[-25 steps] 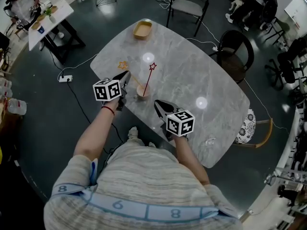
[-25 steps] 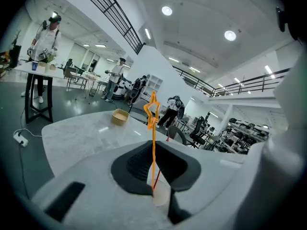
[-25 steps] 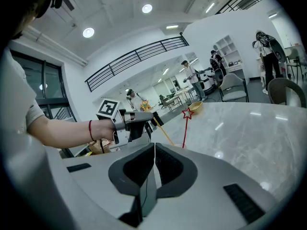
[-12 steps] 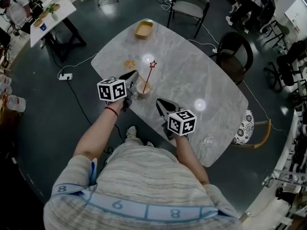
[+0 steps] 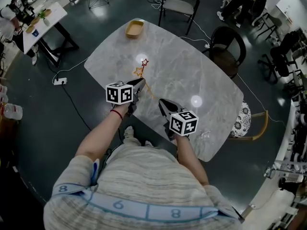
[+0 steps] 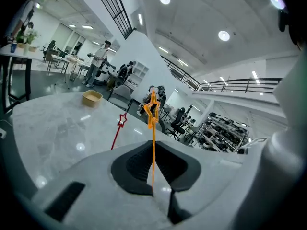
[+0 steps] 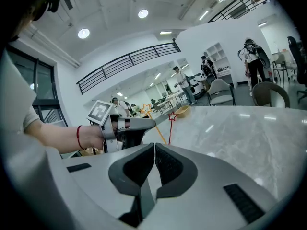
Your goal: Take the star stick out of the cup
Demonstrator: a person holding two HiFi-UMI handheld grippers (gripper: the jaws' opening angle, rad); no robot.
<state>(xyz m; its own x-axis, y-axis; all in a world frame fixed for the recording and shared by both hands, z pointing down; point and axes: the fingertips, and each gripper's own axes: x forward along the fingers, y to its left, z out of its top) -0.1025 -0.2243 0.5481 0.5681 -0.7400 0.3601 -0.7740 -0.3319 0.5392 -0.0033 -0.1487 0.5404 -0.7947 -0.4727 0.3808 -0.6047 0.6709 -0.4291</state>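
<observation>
In the head view, find the left tongs (image 5: 142, 81) over the near left part of the grey marble bench (image 5: 201, 75), clamped partway along the shaft of the orange star stick (image 5: 138, 72), with the star head just beyond the tips and the tail end slanting toward the right tongs (image 5: 162, 101). Note the red star stick (image 5: 144, 62) just past the orange star, rising from behind the left tongs with its foot hidden; treat the cup as not discernible here. Locate the right tongs near the bench edge, beside the left tongs and clear of both sticks. Note a tan tray (image 5: 135, 28) at the far end of the bench. In the left gripper view, read the pads as pressed together on the orange shaft, upright with the star at the top; see the red star stick (image 6: 120, 128) to the left, tilted, with its lower end behind the tongs body. In the right gripper view, read the right tongs (image 7: 154, 147) as closed together with nothing between. See the left tongs ahead on the left, held in a hand (image 7: 57, 135) with a red wristband (image 7: 78, 137).
</observation>
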